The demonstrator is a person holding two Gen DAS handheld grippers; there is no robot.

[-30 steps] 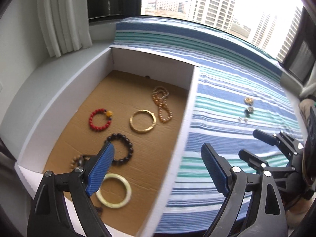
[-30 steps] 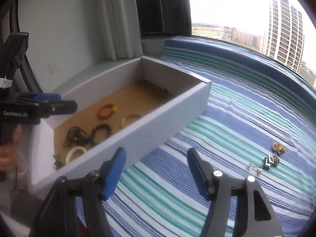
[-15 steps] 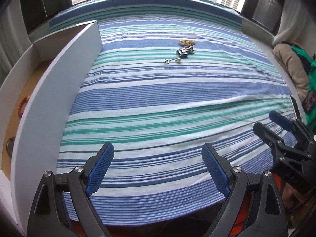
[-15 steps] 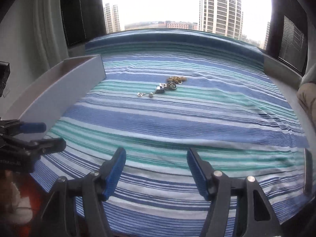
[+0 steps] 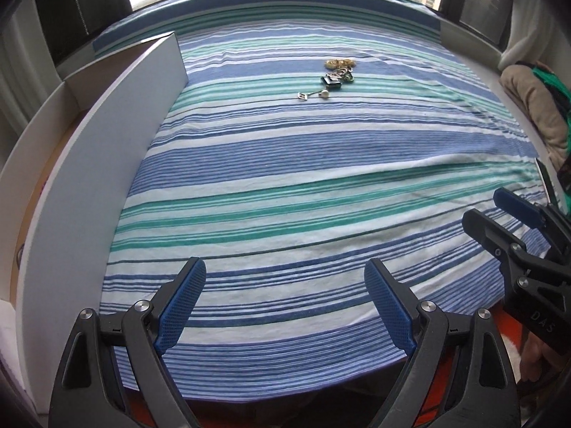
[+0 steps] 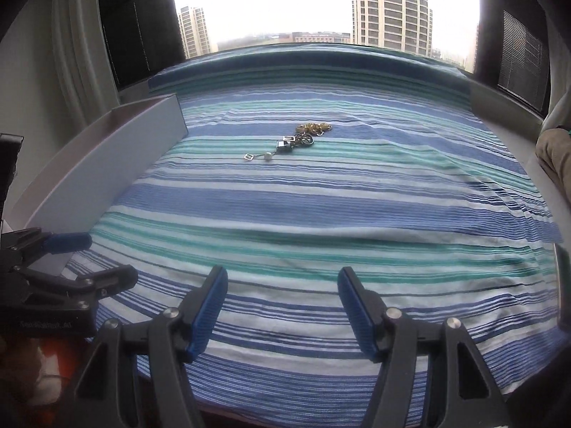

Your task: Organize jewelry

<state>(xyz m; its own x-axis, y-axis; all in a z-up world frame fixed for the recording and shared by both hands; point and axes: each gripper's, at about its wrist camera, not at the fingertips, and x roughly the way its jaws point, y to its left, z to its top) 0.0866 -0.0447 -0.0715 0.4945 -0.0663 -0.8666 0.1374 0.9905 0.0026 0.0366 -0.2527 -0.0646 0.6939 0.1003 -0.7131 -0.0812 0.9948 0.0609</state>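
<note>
A wide surface covered by a blue, teal and white striped cloth (image 5: 285, 178) is seen from two gripper cameras, with a bright window and tall buildings behind it.

A small cluster of loose jewelry (image 5: 333, 76) is laid on the cloth towards the far side, near the middle. It is made up of a gold-coloured chain piece (image 6: 313, 127) farthest away, a dark square-framed pendant (image 6: 285, 143) just in front of it, and a small silver clasp with a pearl-like bead (image 6: 257, 156) nearest the cameras. The pieces are set close together; whether they touch one another cannot be told.

A shallow white cardboard box (image 5: 107, 135) is placed along the left edge of the cloth, well apart from the jewelry. Only its outer wall and a strip of brown floor are shown; its contents are hidden.

The left gripper (image 5: 285, 303), with blue ribbed pads (image 5: 180, 306), is held low over the near edge of the cloth, its jaws spread wide with nothing between them. The right gripper (image 6: 283, 303) is held beside it, its jaws parted somewhat less and likewise empty. Each gripper is also caught at the edge of the other's view.

A beige bundle of fabric (image 5: 531, 103) is seen at the far right.
</note>
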